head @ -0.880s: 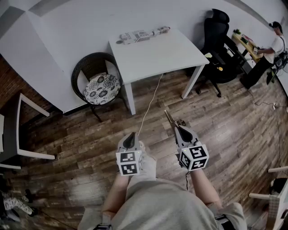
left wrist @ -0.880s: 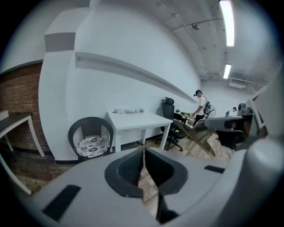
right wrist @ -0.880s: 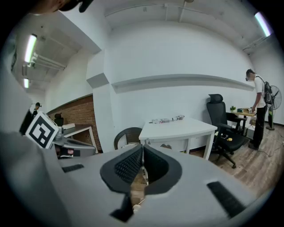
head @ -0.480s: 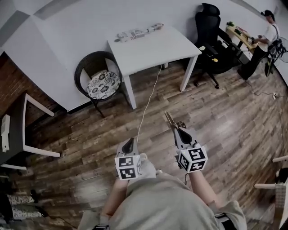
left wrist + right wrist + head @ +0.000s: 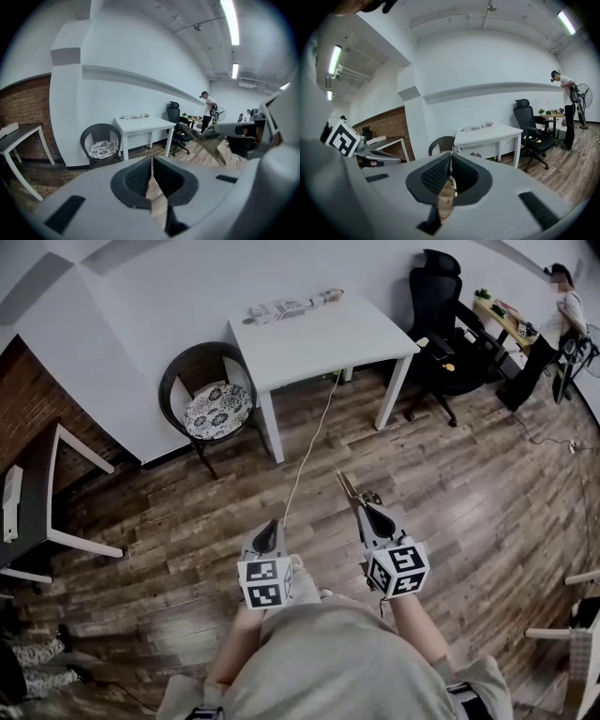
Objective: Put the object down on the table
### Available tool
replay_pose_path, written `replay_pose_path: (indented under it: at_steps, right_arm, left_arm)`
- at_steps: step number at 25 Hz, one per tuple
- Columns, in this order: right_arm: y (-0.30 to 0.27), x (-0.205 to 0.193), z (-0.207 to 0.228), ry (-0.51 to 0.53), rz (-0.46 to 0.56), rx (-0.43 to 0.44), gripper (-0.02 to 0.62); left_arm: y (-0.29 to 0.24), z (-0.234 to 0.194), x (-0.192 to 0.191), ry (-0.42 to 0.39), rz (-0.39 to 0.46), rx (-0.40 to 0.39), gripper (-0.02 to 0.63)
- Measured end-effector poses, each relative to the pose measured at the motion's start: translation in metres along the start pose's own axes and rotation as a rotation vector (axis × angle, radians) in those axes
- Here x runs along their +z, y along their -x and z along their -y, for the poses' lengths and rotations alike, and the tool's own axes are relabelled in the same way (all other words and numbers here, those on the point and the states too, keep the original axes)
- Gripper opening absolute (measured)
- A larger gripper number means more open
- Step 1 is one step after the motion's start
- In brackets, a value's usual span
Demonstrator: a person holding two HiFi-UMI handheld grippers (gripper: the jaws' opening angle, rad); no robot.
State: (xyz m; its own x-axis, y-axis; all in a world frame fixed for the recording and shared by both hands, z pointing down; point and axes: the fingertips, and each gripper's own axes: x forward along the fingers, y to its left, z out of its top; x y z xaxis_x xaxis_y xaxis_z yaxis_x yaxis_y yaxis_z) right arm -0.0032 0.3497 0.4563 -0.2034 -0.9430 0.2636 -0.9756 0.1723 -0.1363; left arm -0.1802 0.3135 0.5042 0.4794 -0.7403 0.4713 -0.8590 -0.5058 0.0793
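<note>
The person stands on a wooden floor (image 5: pixel 187 521) with both grippers held out in front of the body. The right gripper (image 5: pixel 360 505) has its jaws closed on a thin, brownish strip-like object (image 5: pixel 348 486). The object sticks out past the jaw tips, forward and a little to the left. What kind of thing it is cannot be told. In the right gripper view the two dark pads meet along a narrow line, and only a sliver of floor shows below them.

The left gripper (image 5: pixel 270 527) is narrow too. Its pads touch at the top and nothing is between them. The two grippers hang side by side, apart from each other, above the floor.

The object is in the air over the floor, well apart from the white tabletop (image 5: pixel 323 338) that stands ahead against the white wall. A long patterned bundle (image 5: pixel 291 306) lies along the far edge of the tabletop. A white cable (image 5: pixel 309 442) runs down from the near edge of the tabletop and across the floor toward the person.

A dark wicker chair (image 5: pixel 178 381) with a patterned cushion (image 5: pixel 216 407) stands just beside the left edge of the tabletop. A black office chair (image 5: pixel 439 310) stands off its right edge. Another person (image 5: pixel 561 320) is at a bench far to the right, and a dark side table (image 5: pixel 33 498) stands by the brick wall on the left
</note>
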Motion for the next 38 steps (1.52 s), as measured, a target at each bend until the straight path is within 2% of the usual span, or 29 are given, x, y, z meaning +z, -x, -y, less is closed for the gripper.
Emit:
replay_pose_path:
  at_steps: [9, 19, 28, 38]
  right_arm:
    - [0.004, 0.006, 0.006, 0.016, 0.019, 0.032, 0.008]
    - [-0.016, 0.015, 0.021, 0.009, 0.031, 0.045, 0.008]
    - [-0.062, 0.024, 0.056, -0.011, 0.025, 0.020, 0.008]
    - [-0.156, 0.059, 0.089, -0.020, 0.021, 0.006, 0.008]
  left_arm:
    - [-0.001, 0.016, -0.001, 0.009, 0.009, 0.004, 0.015]
    - [-0.028, 0.022, 0.008, 0.006, 0.005, -0.010, 0.015]
    - [-0.086, 0.017, 0.029, -0.002, -0.005, -0.039, 0.015]
    - [-0.173, -0.024, 0.085, -0.003, -0.006, -0.060, 0.015]
